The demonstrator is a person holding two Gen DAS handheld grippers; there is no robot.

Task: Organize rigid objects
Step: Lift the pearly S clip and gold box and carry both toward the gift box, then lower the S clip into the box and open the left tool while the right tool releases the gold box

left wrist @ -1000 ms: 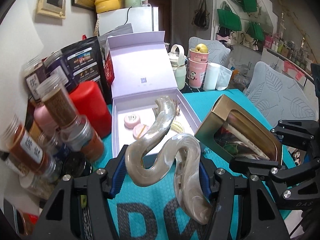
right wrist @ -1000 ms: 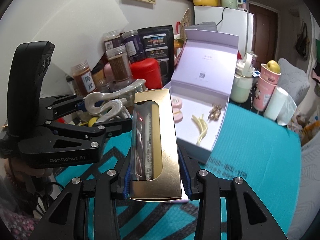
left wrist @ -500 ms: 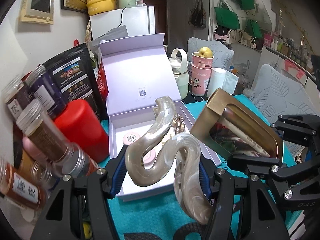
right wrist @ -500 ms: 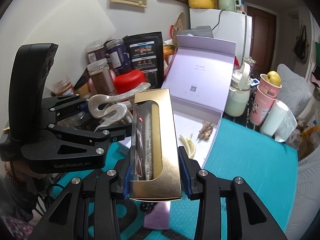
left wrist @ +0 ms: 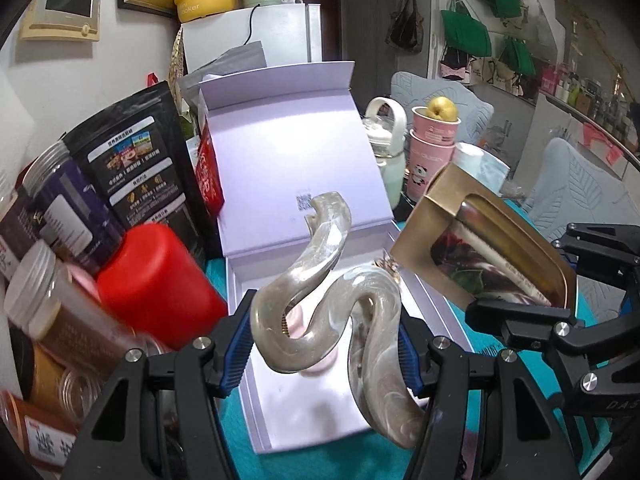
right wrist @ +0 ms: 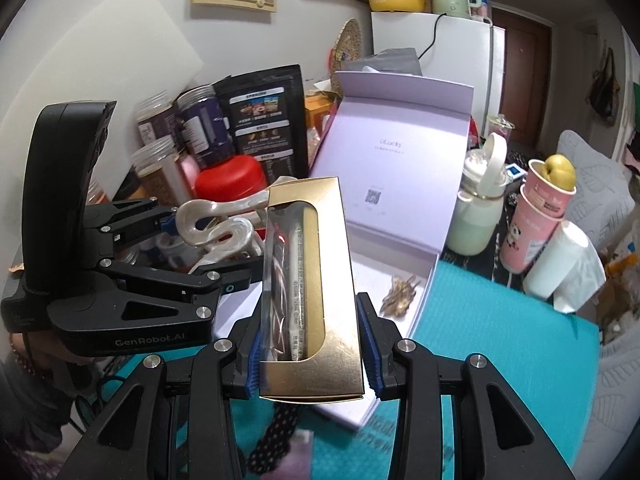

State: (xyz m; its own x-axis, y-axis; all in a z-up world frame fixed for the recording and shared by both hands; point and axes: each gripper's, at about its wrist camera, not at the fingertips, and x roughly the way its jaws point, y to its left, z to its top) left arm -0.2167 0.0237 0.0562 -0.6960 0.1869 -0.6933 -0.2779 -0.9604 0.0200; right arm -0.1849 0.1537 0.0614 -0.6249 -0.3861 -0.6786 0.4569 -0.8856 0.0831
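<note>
My left gripper (left wrist: 324, 356) is shut on a pearly S-shaped hair clip (left wrist: 320, 304), held over the open lilac gift box (left wrist: 256, 392). The same clip (right wrist: 216, 228) and left gripper (right wrist: 192, 248) show at the left in the right wrist view. My right gripper (right wrist: 310, 364) is shut on a gold windowed box (right wrist: 308, 280) with a pen inside, held above the lilac box's near corner (right wrist: 424, 312). That gold box (left wrist: 480, 256) appears at the right in the left wrist view. A gold leaf-shaped clip (right wrist: 400, 294) lies inside the lilac box. Pink items under the pearly clip are mostly hidden.
Jars (left wrist: 52, 320), a red canister (left wrist: 156, 280) and a black pouch (left wrist: 136, 160) crowd the left of the box. Behind it stand a white kettle bottle (right wrist: 480, 208), pink cups (right wrist: 540, 216) with a yellow fruit, and a white roll (right wrist: 560, 264). A teal cloth (right wrist: 500, 360) covers the table.
Both grippers have moved forward toward the lilac box with their loads; the box and jars now look nearer. The pearly clip now hangs over the tray, and the gold box over its near corner.
</note>
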